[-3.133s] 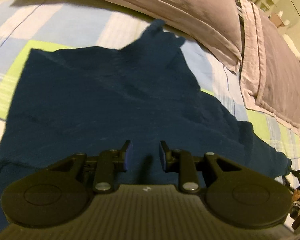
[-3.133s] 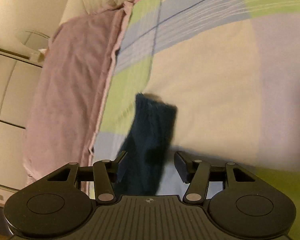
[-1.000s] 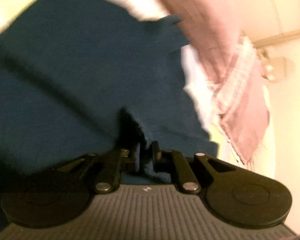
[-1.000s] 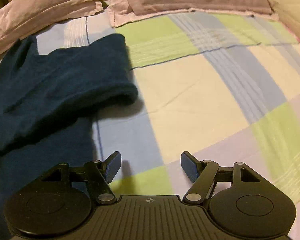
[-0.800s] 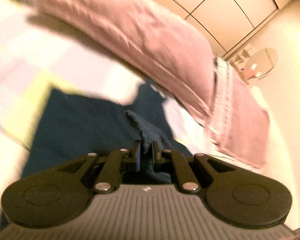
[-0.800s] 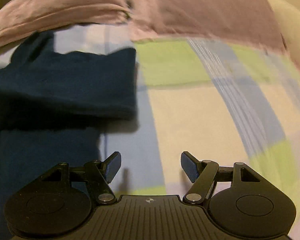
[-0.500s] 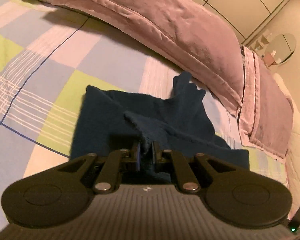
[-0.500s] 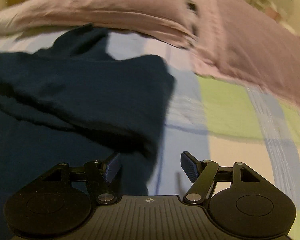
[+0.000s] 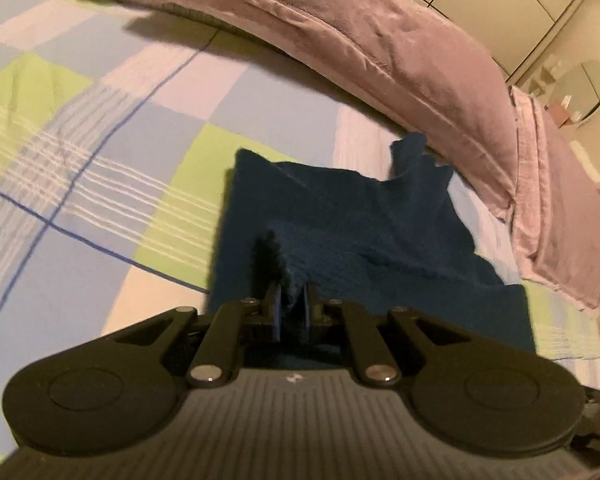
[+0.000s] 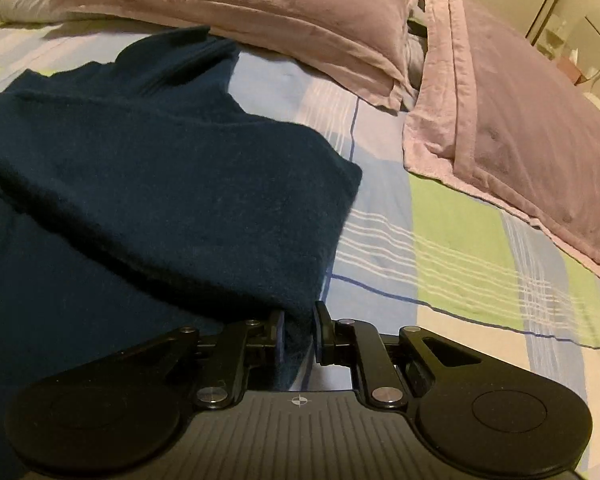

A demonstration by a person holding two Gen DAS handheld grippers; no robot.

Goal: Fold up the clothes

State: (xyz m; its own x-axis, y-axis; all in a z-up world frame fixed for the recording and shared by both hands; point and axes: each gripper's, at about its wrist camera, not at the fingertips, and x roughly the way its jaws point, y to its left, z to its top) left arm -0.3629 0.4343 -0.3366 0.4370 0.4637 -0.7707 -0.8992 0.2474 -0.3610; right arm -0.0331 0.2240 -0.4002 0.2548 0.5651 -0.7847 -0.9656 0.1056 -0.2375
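Left gripper (image 9: pixel 291 302): clamped on navy garment (image 9: pixel 340 220) fold, frame centre.
Right gripper (image 10: pixel 299 330): pinching garment's edge (lower centre).
Garment: on checked bedsheet (image 9: pixel 100 152), below pink pillows (image 10: pixel 300 4).

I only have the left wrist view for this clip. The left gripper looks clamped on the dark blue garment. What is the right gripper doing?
Observer: The right gripper is shut on the dark blue garment too, pinching its right edge.
Operator: Is a sleeve folded over on that side?
Observer: Yes, a thick flap lies folded over the body, its corner running down into the right gripper.
Operator: What lies beyond that edge?
Observer: Checked bedsheet, then the second mauve pillow, apart from the garment.
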